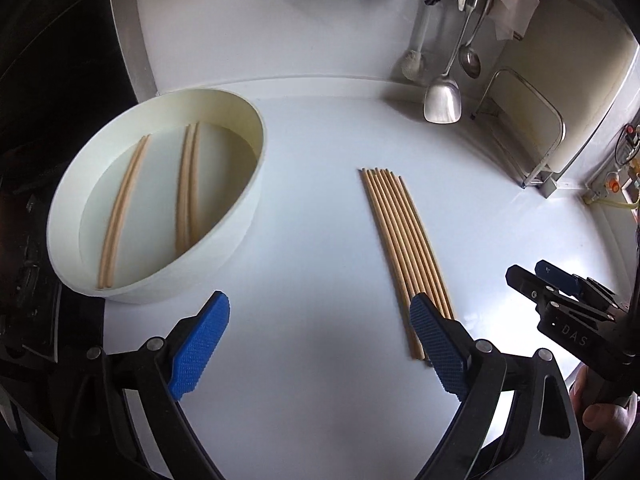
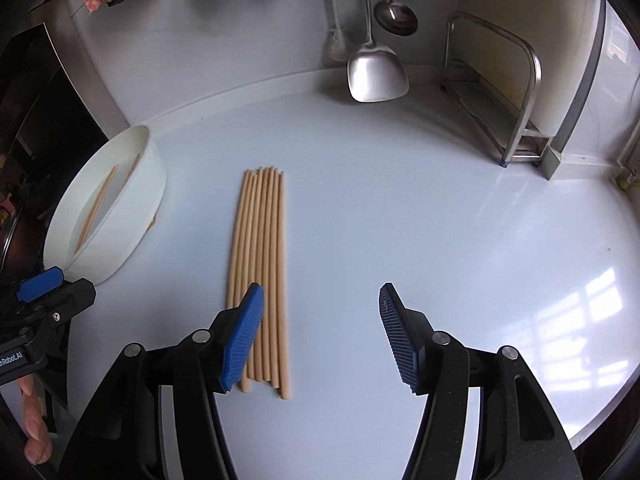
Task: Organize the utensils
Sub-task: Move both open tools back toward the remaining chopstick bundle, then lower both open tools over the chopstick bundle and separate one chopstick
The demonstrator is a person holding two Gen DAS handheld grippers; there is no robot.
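On the white countertop (image 2: pixel 400 200) at frame centre, we hold both the left gripper (image 1: pixel 320 340) and right gripper (image 2: pixel 320 332) spread apart, empty. The chopsticks (image 2: pixel 260 272) lie packed together; we risk pinching several, scattering them beside the oval container (image 1: pixel 224 240).

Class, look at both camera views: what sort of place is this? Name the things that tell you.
Probably a kitchen counter: a metal spatula and ladle hang on the wall, and chopsticks lie beside a white tub.

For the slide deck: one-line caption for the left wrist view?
Open left gripper above the white counter, between an oval tub holding chopsticks and a loose chopstick row.
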